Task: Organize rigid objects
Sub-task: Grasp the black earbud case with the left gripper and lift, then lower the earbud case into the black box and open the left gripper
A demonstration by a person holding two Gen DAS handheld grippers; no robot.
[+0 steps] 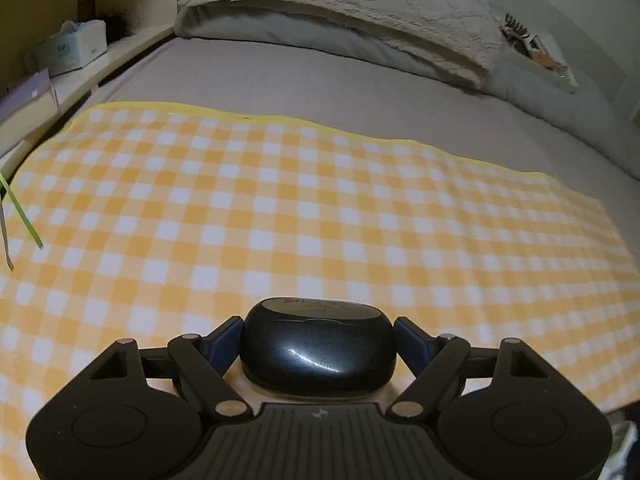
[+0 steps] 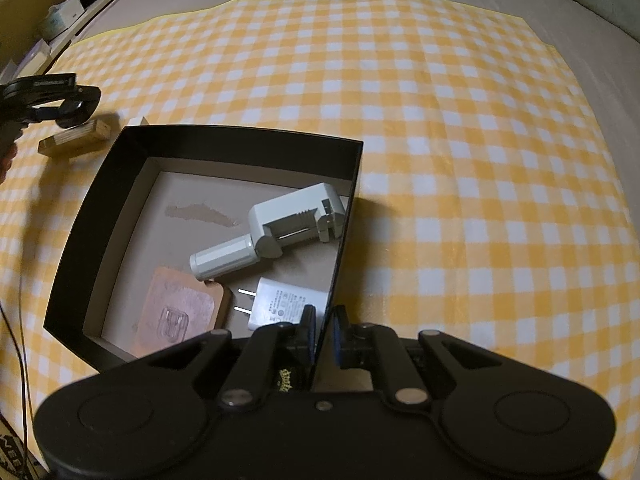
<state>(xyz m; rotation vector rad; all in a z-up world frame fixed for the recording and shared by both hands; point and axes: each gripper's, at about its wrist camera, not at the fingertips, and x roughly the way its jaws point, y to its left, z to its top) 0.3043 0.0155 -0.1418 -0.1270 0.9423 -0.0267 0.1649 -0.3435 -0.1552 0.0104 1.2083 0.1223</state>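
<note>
The left gripper grasps a glossy black oval case low over the yellow checked cloth. The right gripper pinches the near wall of the black open box; wide free cloth lies at right.

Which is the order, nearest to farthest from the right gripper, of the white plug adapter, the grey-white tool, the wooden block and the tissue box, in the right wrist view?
From the right gripper, clamped on the black box wall:
1. White plug adapter, inside the box, beside the fingers.
2. Grey-white tool, box middle.
3. Wooden block, outside, far left.
4. Tissue box, shelf, top left.
</note>
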